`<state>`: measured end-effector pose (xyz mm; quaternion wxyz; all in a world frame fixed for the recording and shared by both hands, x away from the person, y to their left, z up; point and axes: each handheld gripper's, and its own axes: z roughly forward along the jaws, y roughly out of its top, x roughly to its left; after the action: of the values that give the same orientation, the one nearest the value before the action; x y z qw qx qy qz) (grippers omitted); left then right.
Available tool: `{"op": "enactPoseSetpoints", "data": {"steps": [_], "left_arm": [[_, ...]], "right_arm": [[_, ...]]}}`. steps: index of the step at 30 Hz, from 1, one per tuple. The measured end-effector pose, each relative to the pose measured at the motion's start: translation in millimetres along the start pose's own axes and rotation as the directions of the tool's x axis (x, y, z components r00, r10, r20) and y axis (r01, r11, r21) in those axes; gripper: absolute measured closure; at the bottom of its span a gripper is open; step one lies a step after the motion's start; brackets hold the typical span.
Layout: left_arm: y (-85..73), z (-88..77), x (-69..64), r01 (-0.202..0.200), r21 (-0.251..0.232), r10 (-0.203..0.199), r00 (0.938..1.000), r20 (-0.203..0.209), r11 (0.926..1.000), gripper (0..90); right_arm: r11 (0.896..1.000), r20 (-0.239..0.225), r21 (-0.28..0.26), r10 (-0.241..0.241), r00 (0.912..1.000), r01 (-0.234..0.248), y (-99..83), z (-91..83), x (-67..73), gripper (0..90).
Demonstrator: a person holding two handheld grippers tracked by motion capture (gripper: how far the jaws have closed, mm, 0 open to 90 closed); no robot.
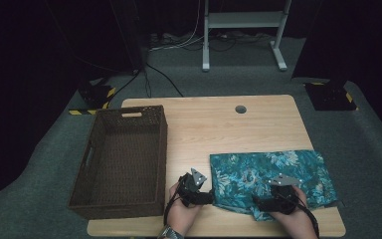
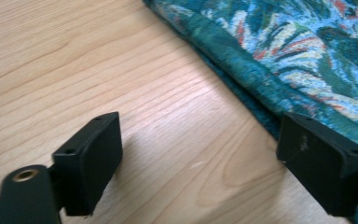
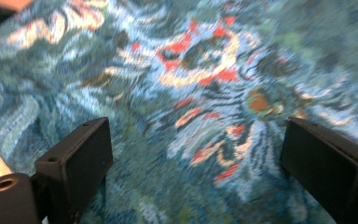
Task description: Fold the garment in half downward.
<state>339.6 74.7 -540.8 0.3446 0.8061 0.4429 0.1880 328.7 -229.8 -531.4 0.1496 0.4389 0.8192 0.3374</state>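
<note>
Dark brown woven wicker basket sits on the left of the light wooden bench, nothing inside it. Folded teal floral-print cloth lies flat at the bench's front right, well apart from the basket. Left gripper: fingers spread over bare wood, just beside the cloth's edge. Right gripper: fingers spread above the cloth, gripping nothing.

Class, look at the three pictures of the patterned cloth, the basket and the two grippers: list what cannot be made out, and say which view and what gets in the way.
1. Cloth near edge, high view: right gripper and hand cover it.
2. Cloth print, right gripper view: blurred.
3. Basket floor near its front wall, high view: that wall hides it.
4. Cloth's extent, left gripper view: cut off at the frame edges.
5. Left gripper jaw tips, high view: too small and dark.
</note>
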Motion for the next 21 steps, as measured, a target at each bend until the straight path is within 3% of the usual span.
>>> {"op": "enactPoseSetpoints", "data": {"steps": [8, 12, 21], "left_arm": [[-4.1, -1.1, 1.9, -0.036, -0.011, 0.037, 0.9987, 0.036, 0.9993, 11.1], [-2.6, 1.1, -0.6, -0.043, 0.006, 0.043, 0.9984, 0.036, 0.9991, 4.4], [-2.7, 1.5, -0.1, -0.025, 0.016, 0.024, 0.9992, 0.031, 0.9996, 0.8]], "right_arm": [[0.997, 0.031, -0.028, -0.070, 0.9971, 0.071, -8.4, 4.6, 5.5, 5.2], [0.997, 0.027, -0.042, -0.067, 0.9974, 0.068, -9.7, 6.4, 6.4, 2.7], [0.997, 0.023, -0.040, -0.072, 0.9972, 0.073, -9.4, 6.9, 6.4, 1.8]]}}
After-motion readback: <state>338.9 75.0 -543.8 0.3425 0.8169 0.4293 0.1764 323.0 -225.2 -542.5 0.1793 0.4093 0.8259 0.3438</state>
